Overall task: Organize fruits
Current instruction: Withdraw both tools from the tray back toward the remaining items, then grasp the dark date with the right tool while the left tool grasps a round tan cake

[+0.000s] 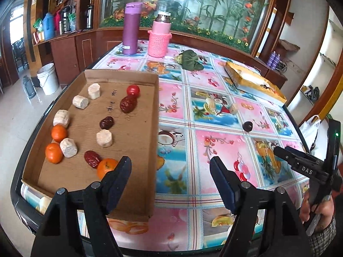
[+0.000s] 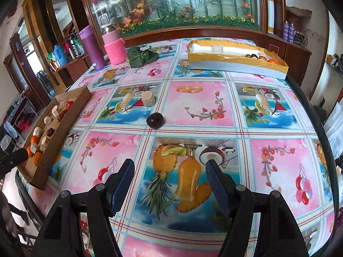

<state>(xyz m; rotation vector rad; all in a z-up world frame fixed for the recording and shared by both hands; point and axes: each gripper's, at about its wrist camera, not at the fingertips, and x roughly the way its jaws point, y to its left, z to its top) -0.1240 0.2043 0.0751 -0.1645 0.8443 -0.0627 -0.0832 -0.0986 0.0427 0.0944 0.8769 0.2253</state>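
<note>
Covering the table (image 2: 193, 107) is a busy fruit-print cloth, and that is the first risk: printed fruit could be mistaken for real pieces. The cardboard tray (image 1: 120, 75) at the table's left edge already holds oranges, red dates and pale chunks; the yellow box (image 2: 235, 64) at the far right holds a few more fruits. Two pieces lie loose on the cloth between them: a pale chunk (image 2: 148, 99) and, nearer, a dark plum (image 2: 154, 119). Being round, the plum would probably roll if a finger nudged it off-centre. The left claw (image 1: 170, 171) hangs open and empty over the tray's near corner; coming down there it could catch the tray wall or the orange (image 1: 106, 167) beside its left finger. The right claw (image 2: 169, 175) is also open and empty, well short of the plum. Purple flask (image 1: 131, 29), pink bottle (image 1: 159, 36) and leaf bundle (image 2: 141, 56) stand far back, clear of either path.
</note>
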